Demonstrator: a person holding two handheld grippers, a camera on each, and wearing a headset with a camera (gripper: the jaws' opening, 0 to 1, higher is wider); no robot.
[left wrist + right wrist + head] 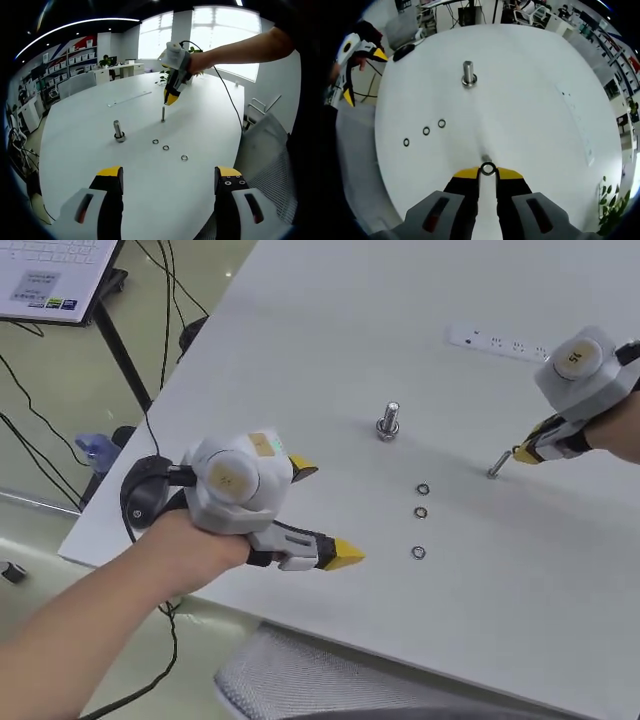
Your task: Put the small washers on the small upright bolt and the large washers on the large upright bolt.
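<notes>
Right gripper view: washer between jaws

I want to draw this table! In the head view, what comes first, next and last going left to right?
The laptop → left tongs → large bolt → three washers → small bolt → right tongs, pinching a fourth washer.

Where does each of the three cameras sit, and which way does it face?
Head view: on the headset, looking down at the table; a hand holds the left gripper, the right gripper shows at right.
Left gripper view: behind its open jaws, facing the right gripper across the table.
Right gripper view: behind jaws shut on a washer, facing the large bolt.
Shared: both gripper views show the large bolt and three loose washers.
</notes>
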